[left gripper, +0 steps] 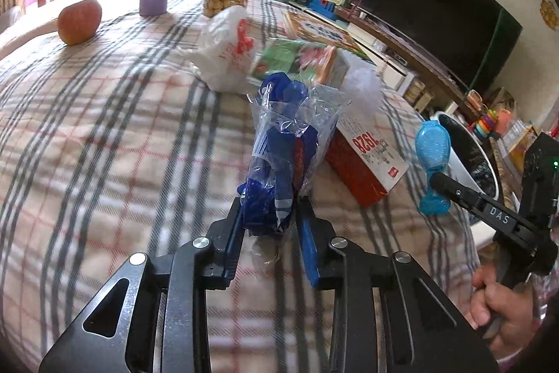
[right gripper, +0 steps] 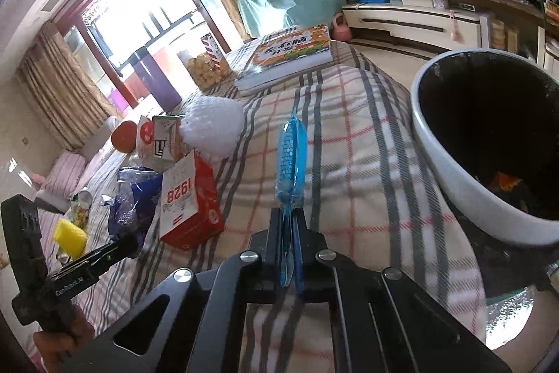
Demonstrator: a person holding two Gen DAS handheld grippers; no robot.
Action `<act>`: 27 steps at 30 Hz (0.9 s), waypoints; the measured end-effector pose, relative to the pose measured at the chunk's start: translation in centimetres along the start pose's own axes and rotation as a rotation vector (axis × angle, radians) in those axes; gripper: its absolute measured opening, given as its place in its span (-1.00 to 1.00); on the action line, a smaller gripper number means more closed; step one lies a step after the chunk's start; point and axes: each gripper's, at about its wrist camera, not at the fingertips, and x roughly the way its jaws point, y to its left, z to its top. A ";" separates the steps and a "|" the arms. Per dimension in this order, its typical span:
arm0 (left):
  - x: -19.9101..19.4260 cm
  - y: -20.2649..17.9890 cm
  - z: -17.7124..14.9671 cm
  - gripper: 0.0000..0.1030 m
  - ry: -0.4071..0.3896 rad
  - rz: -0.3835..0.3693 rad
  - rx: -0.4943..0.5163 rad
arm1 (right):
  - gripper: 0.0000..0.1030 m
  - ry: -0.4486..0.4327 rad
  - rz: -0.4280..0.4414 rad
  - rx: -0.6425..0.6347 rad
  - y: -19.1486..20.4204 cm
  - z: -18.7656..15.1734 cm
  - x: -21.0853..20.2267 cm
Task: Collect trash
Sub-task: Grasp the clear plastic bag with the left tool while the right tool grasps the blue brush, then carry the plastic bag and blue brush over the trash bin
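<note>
Both grippers are loaded, so the step in hand is carrying the trash to the bin without dropping it. The left gripper [left gripper: 270,215] is clamped on a crumpled blue-and-clear plastic wrapper [left gripper: 279,149], pinched at its lower end, with the rest standing free above the checked tablecloth [left gripper: 104,135]. The right gripper [right gripper: 288,233] is clenched on a thin blue plastic blister pack [right gripper: 290,159], held edge-on by its narrow end. The white trash bin [right gripper: 450,177], lined in black, stands just off the tabletop's right edge, close beside the right gripper.

The blister pack likely goes first — keep it clenched until it hangs well inside the rim, then release. The wrapper is limp and slippery, so bring it across above the red 1928 box [left gripper: 363,159] rather than dragging it through. More litter waits — a white plastic bag [left gripper: 223,51] and a white foam net [right gripper: 213,124] towards the tabletop's far edge.
</note>
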 end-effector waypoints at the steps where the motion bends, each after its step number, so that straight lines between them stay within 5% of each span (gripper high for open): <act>1: -0.2 -0.4 -0.2 -0.46 0.002 -0.004 0.003 | -0.90 0.002 0.000 -0.006 0.0 -0.1 -0.2; 12: -1.7 -5.1 -0.4 -0.46 -0.022 -0.072 0.080 | -0.92 -0.013 -0.012 -0.020 -1.5 -1.1 -3.6; 27: 0.6 -12.5 -1.4 -0.46 0.044 -0.148 0.211 | -0.92 -0.059 -0.027 0.049 -5.5 -1.6 -7.4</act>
